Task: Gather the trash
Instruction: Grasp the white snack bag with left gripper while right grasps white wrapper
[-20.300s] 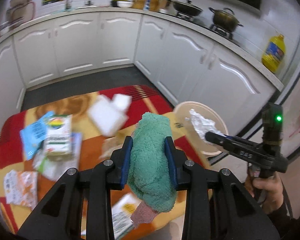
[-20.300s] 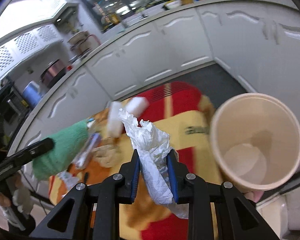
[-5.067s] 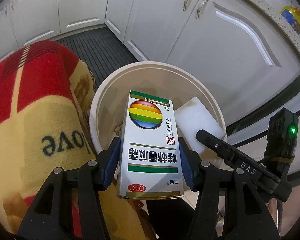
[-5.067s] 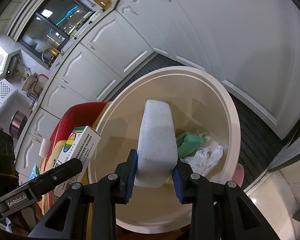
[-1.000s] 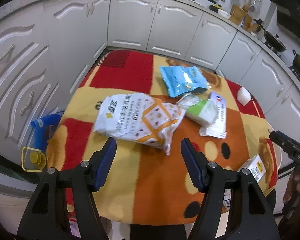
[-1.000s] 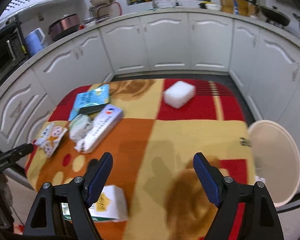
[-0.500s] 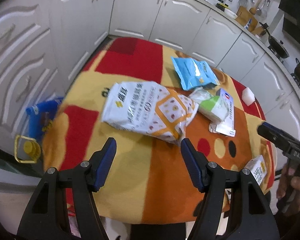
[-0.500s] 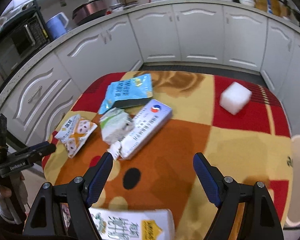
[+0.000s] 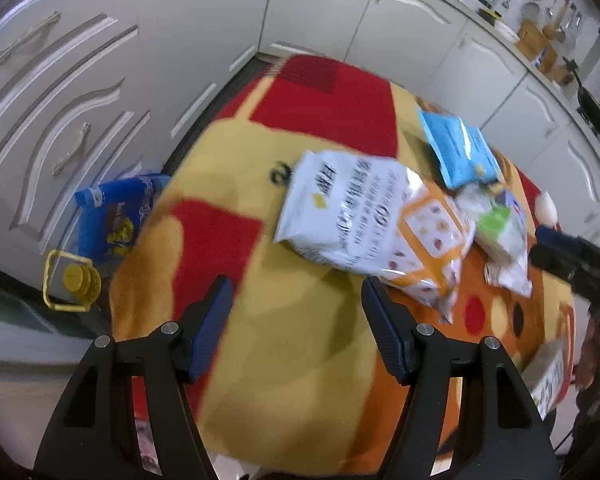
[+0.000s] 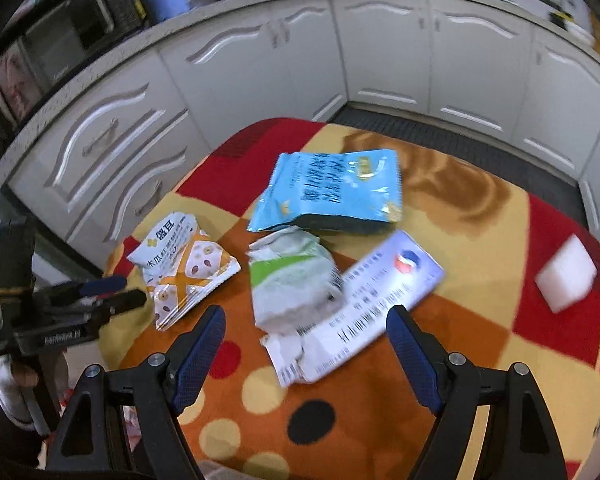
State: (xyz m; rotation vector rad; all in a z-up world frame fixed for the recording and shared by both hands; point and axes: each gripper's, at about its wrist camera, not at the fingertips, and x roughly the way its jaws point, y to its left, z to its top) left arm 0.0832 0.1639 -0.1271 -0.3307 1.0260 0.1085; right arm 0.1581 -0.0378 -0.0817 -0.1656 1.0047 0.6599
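Note:
Trash lies on a table under a red, yellow and orange blanket point(image 9: 308, 360). A white and orange snack bag point(image 9: 372, 216) point(image 10: 184, 260) lies just beyond my open, empty left gripper point(image 9: 296, 320). A light blue bag point(image 10: 332, 192) point(image 9: 458, 152), a green and white crumpled wrapper point(image 10: 292, 280) point(image 9: 500, 232), a flat white box point(image 10: 364, 308) and a white foam block point(image 10: 566, 274) lie further on. My right gripper point(image 10: 304, 344) is open and empty, hovering over the wrapper and box. The left gripper also shows in the right wrist view point(image 10: 116, 292).
White kitchen cabinets point(image 10: 260, 60) ring the table. A blue bag point(image 9: 116, 216) and a yellow-capped jug point(image 9: 74, 280) stand on the floor left of the table. Another small box point(image 9: 550, 376) lies at the table's near right edge. The right gripper's tip point(image 9: 556, 248) reaches in from the right.
Both grippers have moved in closer over the table. The snack bag now looms larger before the left gripper, and the wrapper and flat box sit nearer the right one.

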